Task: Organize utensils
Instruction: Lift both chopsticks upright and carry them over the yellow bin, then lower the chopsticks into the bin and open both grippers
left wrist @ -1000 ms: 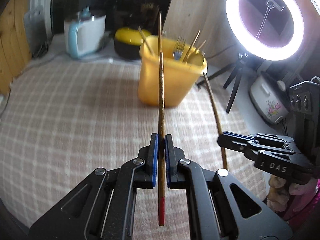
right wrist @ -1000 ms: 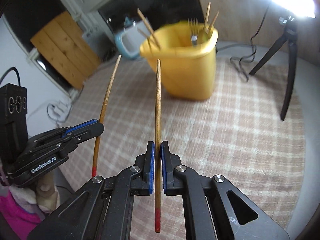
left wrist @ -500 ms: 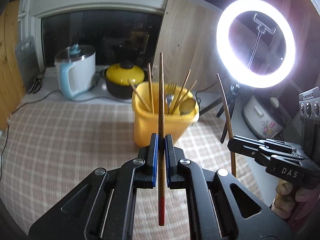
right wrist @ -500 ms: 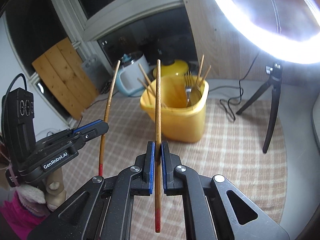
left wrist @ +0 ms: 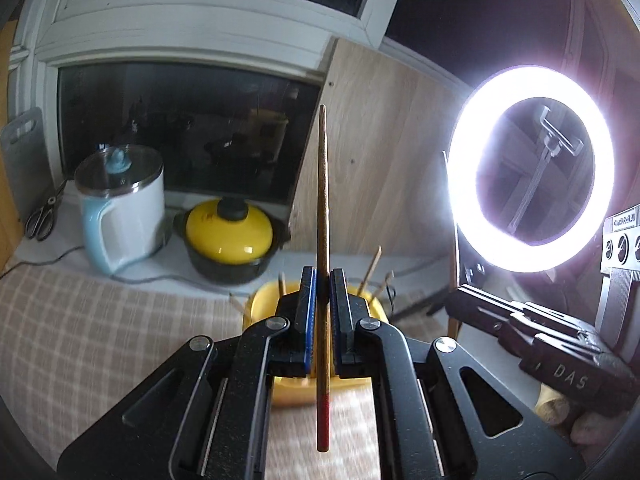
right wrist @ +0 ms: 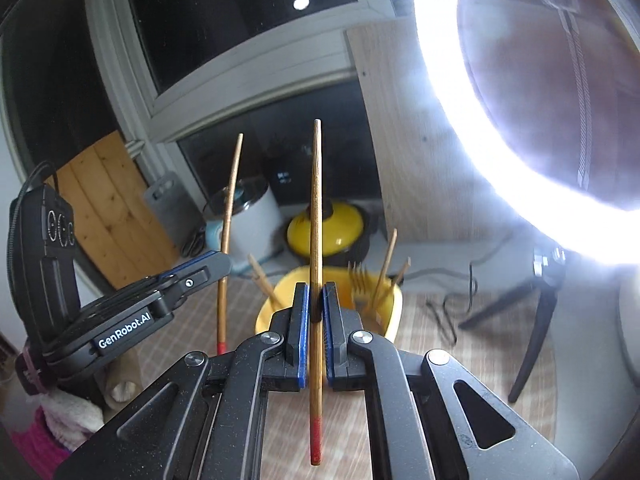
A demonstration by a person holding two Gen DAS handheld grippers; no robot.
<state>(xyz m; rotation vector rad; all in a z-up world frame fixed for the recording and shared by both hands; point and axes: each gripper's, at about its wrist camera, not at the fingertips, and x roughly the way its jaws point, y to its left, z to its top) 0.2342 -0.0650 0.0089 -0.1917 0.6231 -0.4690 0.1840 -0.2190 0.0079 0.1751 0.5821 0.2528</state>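
My left gripper (left wrist: 322, 280) is shut on a wooden chopstick (left wrist: 322, 208) with a red lower end, held upright. My right gripper (right wrist: 315, 294) is shut on a matching red-ended chopstick (right wrist: 315, 208), also upright. Behind and below both stands a yellow tub (right wrist: 394, 308) holding a fork (right wrist: 359, 280) and several more chopsticks; in the left wrist view the yellow tub (left wrist: 260, 304) is mostly hidden by the jaws. The right gripper (left wrist: 454, 300) shows at the right of the left wrist view, the left gripper (right wrist: 224, 264) with its chopstick (right wrist: 230, 208) at the left of the right wrist view.
A checked cloth (left wrist: 100, 340) covers the table. At the back stand a white and blue kettle (left wrist: 120, 216), a yellow-lidded black pot (left wrist: 230, 236) and scissors (left wrist: 42, 220). A lit ring light (left wrist: 530, 168) on a tripod (right wrist: 536, 312) is at the right, with a cable (right wrist: 452, 308) nearby.
Both grippers have risen and tipped upward with their chopsticks. The yellow tub has dropped low in both views, and the window and ring light now fill the upper part.
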